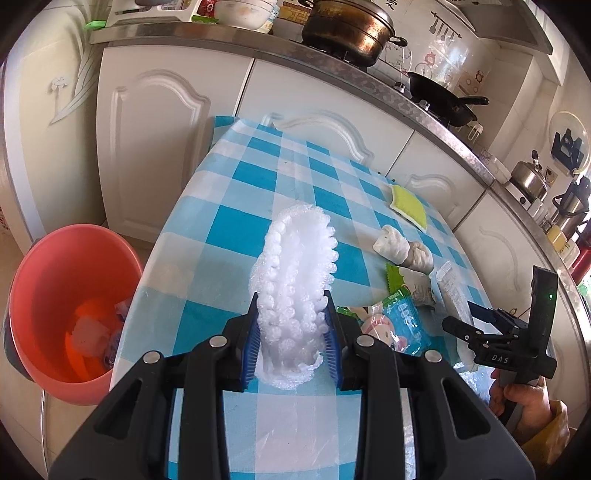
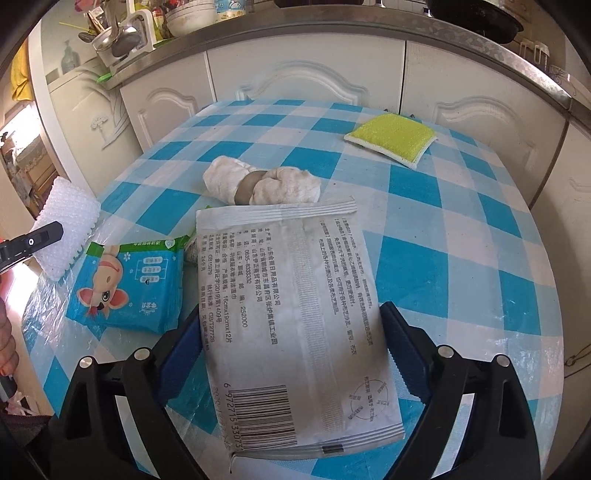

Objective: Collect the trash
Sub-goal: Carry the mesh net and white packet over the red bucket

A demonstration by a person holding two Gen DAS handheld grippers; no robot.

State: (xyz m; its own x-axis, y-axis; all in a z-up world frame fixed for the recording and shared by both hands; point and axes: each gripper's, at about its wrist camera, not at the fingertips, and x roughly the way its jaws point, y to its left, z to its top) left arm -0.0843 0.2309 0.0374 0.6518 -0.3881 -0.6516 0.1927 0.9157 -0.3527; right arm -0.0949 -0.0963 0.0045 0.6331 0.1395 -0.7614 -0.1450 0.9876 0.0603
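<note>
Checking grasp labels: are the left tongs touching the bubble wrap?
Touching. The left wrist view shows both blue pads of the left tongs pressed against the sides of the bubble wrap, pinching it upright above the table.

A blue-and-white checked tablecloth (image 2: pixel 461 236) is spread over the table. A yellow sponge (image 2: pixel 391 138) is laid near its far edge. A lidded pot (image 1: pixel 347 27) and a black pan (image 1: pixel 443 98) are set on the counter (image 1: pixel 258 48) behind.

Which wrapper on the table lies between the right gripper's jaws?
The white printed packet with barcode; the blue cartoon packet lies beside it, outside the right gripper.
</note>
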